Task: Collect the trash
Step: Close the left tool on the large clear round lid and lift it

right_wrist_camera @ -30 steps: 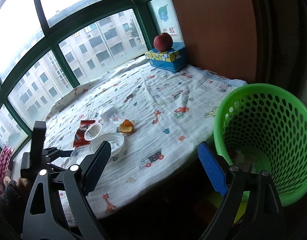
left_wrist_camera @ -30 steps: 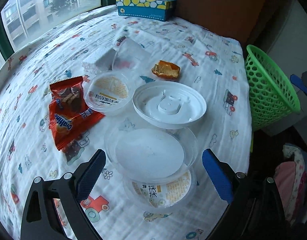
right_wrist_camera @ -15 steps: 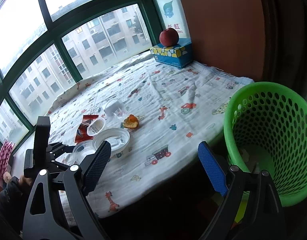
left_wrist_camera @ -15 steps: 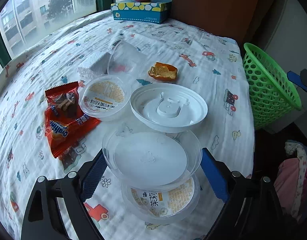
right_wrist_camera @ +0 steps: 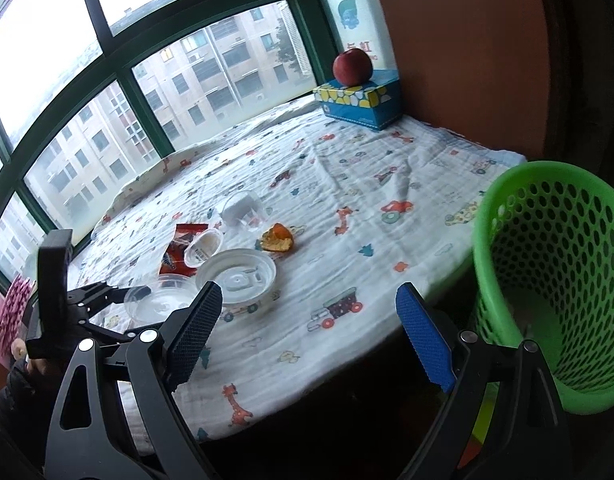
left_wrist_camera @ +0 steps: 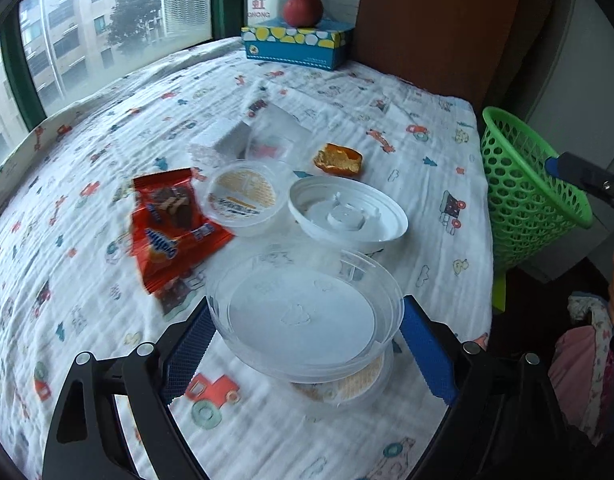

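— Clear plastic lid (left_wrist_camera: pixel 303 320) sits between our left tool's (left_wrist_camera: pixel 303 344) pads, lifted off the printed cloth (left_wrist_camera: pixel 347 92); the jaws have just been closing on it.

— Next we carry it to the green basket (right_wrist_camera: pixel 547 280), where our right tool (right_wrist_camera: pixel 307 328) waits wide and empty.

A: What lies round the green basket (right_wrist_camera: pixel 555 280)?
B: It's perforated glossy plastic. Beside it the cloth (left_wrist_camera: pixel 347 92) is crinkled, matt, printed cotton-like weave.
A: And on that cloth?
B: A clear, smooth plastic lid (left_wrist_camera: pixel 303 316), a white glossy plastic lid (left_wrist_camera: pixel 347 216), and a shiny red foil-like wrapper (left_wrist_camera: pixel 171 224) farther from the basket.
A: Far corner?
B: A printed cardboard box (left_wrist_camera: pixel 297 46).
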